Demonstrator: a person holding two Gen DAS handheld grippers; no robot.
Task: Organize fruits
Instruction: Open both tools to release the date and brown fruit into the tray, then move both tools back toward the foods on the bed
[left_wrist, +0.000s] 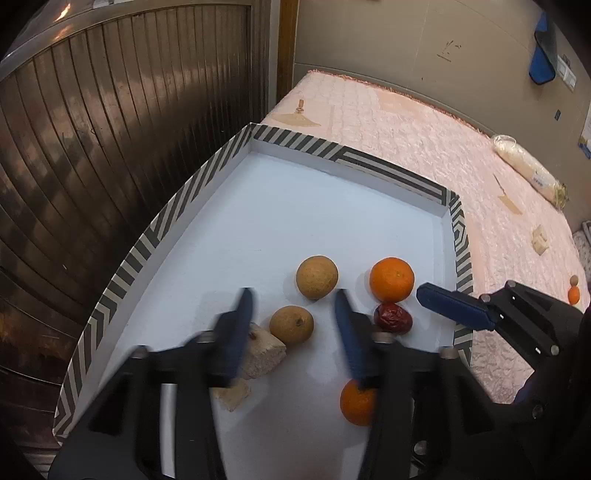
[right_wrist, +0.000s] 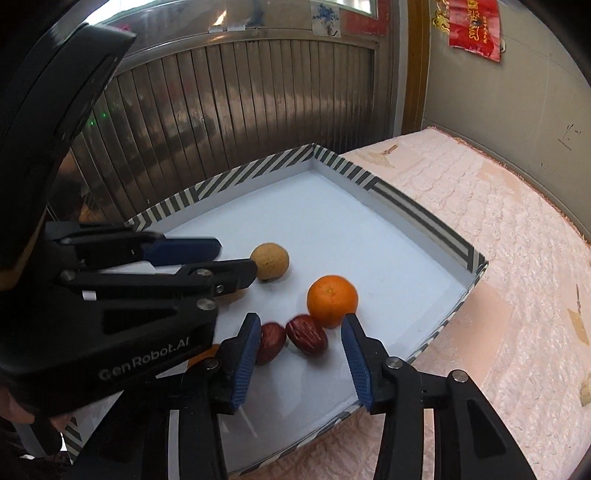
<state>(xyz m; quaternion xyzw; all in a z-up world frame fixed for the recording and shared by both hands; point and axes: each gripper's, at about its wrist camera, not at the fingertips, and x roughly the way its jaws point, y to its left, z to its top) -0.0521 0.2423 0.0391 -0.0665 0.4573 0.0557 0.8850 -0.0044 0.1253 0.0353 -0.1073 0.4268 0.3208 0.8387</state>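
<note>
The right gripper (right_wrist: 301, 325) has its blue ribbed fingers (right_wrist: 246, 360) spread apart and empty, low over the near part of a shallow tray (right_wrist: 424, 212); between them lie two wrinkled dark red dates. The first date (right_wrist: 307, 335) lies with its long axis running from upper left to lower right, and the second date (right_wrist: 271, 342), just beside the left finger, lies tilted the other way, the two close at their upper ends. A smooth, round orange (right_wrist: 332, 301) sits just behind the first date, touching or nearly so. The left gripper (left_wrist: 295, 301) likewise has its fingers (left_wrist: 349, 332) apart, holding nothing, over a rough tan round fruit (left_wrist: 291, 325); a second tan fruit (left_wrist: 317, 277) lies just beyond the fingertips. The left wrist view alone shows a second orange (left_wrist: 356, 404) partly under the right-hand finger, and two pale, crumbly beige chunks (left_wrist: 264, 350) under the left-hand finger; it shows only one date, while the right wrist view shows both dates but hides the nearer tan fruit behind the left gripper. The tray has a plain white floor and low walls banded in black and cream stripes. It rests on a bed (left_wrist: 424, 122) covered in pink quilted, textured fabric, beside a dark ribbed metal shutter (right_wrist: 240, 99). Far across the bed, the left view shows a clear-wrapped pale bundle (left_wrist: 528, 166) and a small orange fruit (left_wrist: 573, 294).
</note>
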